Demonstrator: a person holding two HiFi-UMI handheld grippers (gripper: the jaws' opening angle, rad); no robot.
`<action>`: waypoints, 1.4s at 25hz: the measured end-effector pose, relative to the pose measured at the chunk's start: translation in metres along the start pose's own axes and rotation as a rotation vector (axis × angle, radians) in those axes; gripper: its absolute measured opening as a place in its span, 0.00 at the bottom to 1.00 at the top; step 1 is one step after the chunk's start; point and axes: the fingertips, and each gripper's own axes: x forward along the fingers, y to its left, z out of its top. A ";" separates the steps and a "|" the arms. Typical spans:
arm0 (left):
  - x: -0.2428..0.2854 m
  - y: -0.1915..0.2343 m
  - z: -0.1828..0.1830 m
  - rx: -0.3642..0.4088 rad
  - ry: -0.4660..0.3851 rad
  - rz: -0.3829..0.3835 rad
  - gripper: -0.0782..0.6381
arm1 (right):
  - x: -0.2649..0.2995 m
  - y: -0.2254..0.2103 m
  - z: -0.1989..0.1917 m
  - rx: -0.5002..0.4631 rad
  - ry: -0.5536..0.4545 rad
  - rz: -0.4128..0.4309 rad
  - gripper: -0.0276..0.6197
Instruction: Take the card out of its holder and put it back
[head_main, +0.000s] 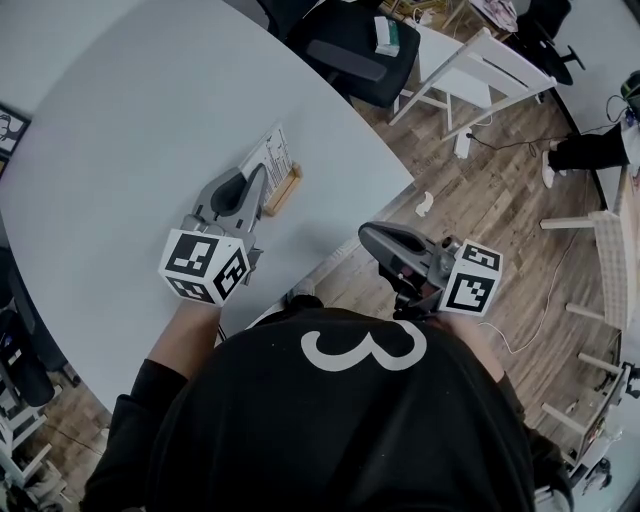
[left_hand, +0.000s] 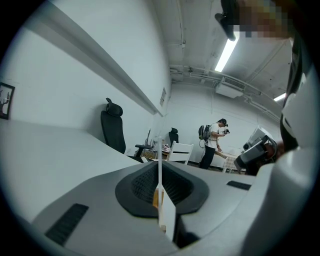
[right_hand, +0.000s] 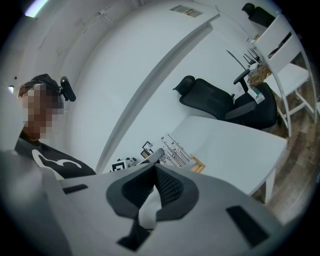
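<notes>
Left gripper (head_main: 260, 176) clamped on card (head_main: 272, 155) at holder (head_main: 285, 188) by tabletop (head_main: 150, 100) edge, probably steadying it; right gripper (head_main: 367, 233) closed, empty, off tabletop, spare.

Bright, even light from a ceiling tube (left_hand: 227, 50); the pale counter (head_main: 150, 120) carries faint shadows. Gripper views bulge fisheye-wise, corners black; the left gripper (left_hand: 159, 187) looks soft up close.

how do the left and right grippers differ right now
The left gripper is over the table, the right gripper off its edge above the floor. The left gripper's jaws pinch the card; the right gripper's jaws are shut on nothing. Both are grey, each with a marker cube.
</notes>
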 end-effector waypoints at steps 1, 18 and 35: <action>0.000 0.000 -0.001 0.003 -0.004 -0.003 0.14 | 0.001 0.000 0.000 0.001 0.000 0.000 0.06; -0.001 -0.004 -0.004 0.062 -0.020 -0.002 0.14 | 0.002 -0.006 -0.008 0.023 -0.016 -0.019 0.06; 0.002 -0.007 -0.011 0.050 0.045 -0.004 0.14 | 0.003 -0.008 -0.012 0.025 -0.025 -0.012 0.06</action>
